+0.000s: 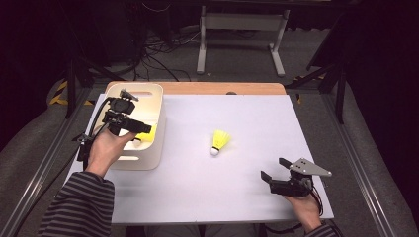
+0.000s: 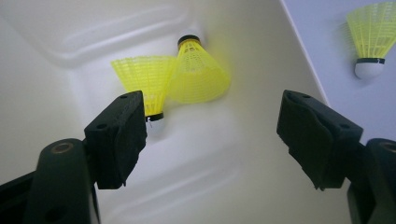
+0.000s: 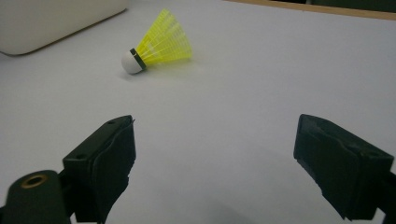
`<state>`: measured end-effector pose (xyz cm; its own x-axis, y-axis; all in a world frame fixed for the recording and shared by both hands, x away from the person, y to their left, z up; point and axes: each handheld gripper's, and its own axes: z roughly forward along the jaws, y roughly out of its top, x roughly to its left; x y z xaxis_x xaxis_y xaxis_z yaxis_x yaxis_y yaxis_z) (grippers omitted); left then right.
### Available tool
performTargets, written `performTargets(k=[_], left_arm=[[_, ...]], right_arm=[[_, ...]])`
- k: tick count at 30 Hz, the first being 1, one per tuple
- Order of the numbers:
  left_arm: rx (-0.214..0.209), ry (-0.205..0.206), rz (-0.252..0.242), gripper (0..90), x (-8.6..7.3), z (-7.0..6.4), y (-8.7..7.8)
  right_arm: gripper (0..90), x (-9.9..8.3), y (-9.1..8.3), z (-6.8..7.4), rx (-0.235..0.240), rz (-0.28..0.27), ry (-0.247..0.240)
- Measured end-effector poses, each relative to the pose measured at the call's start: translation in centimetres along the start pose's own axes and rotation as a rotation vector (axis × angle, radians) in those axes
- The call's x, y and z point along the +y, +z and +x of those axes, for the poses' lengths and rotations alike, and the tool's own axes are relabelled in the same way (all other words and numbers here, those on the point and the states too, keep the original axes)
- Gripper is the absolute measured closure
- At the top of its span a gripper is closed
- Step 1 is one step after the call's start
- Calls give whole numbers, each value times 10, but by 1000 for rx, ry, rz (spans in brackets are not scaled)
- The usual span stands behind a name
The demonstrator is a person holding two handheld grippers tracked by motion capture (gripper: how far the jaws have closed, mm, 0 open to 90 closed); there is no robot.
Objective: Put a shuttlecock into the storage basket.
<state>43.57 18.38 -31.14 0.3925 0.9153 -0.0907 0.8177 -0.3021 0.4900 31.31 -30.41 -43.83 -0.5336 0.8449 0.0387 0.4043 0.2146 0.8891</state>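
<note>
1. Your left gripper [image 1: 132, 124] hangs over the cream-white, round-cornered plastic bin [image 1: 152, 98] at the left side of the white table top [image 1: 247, 123]. Its jaws are spread wide with nothing between them.

2. In the left gripper view, that bin [image 2: 56, 93] holds two yellow plastic-skirted shuttlecocks. The nearer shuttlecock [image 2: 144, 81] lies with its white cork head toward the camera, partly hidden behind the gripper's left-hand jaw. The farther shuttlecock [image 2: 198, 74] lies with its dark-banded head pointing away. Their two skirts touch and overlap on the bin floor.

3. From the high view you can make out only a patch of yellow [image 1: 146, 133] inside the bin, just beside your left hand [image 1: 109, 148]; the hand and gripper hide the rest.

4. A third yellow shuttlecock with a white cork head [image 1: 220, 142] lies outside the bin on the bare table top, near the middle, between your two grippers and touching neither. Its head points toward you and its skirt away. It also appears at the upper right of the left gripper view [image 2: 371, 37].

5. Your right gripper [image 1: 276, 169] hovers low over the table's near right part, jaws released and wide apart, holding nothing. In the right gripper view the loose shuttlecock [image 3: 156, 44] lies on its side ahead and to the left of the jaws, well apart from them, with a corner of the bin [image 3: 56, 18] beyond it.
</note>
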Motion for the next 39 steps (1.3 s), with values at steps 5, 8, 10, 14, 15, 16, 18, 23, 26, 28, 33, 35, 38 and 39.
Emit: performTargets(k=[5, 8, 10, 14, 15, 16, 18, 23, 26, 28, 33, 35, 38, 39], left_arm=[[-6, 16, -4, 253, -1, -4, -2], [-8, 18, -4, 255, -1, -5, -2], [-9, 20, -3, 255, -1, -6, -2], [-15, 22, -11, 258, -2, -8, -4], [-17, 24, -15, 259, -2, -9, -5], [-18, 23, -18, 259, -2, -9, -5], [-23, 29, -19, 260, -2, -10, -6], [-30, 32, -30, 262, -4, -14, -8], [-34, 36, -35, 266, -4, -16, -10], [-40, 40, -35, 267, -4, -17, -10], [-49, 36, -46, 270, -4, -18, -12], [-53, 40, -49, 270, -4, -19, -13], [-58, 46, -54, 272, -4, -21, -15], [-61, 46, -54, 273, -4, -22, -15]], right_arm=[[133, 0, -1, 0, 2, -2, 3], [133, 0, -1, 1, 1, -5, 0], [133, 0, -1, 0, 0, -4, 2], [133, 0, -1, 0, 4, -7, -3], [133, 0, -2, 0, 5, -8, -2], [133, 0, -2, 0, 5, -7, 0], [133, 0, -2, 1, 5, -7, -3], [133, 0, -2, 1, 6, -8, -6], [134, 0, -2, 1, 6, -9, -6], [133, 0, -2, 1, 7, -9, -6], [133, 0, -2, 1, 7, -8, -6], [133, 0, -2, 1, 6, -6, -7], [133, 0, -1, 1, 6, -5, -5], [133, 0, -1, 1, 6, -5, -5]])
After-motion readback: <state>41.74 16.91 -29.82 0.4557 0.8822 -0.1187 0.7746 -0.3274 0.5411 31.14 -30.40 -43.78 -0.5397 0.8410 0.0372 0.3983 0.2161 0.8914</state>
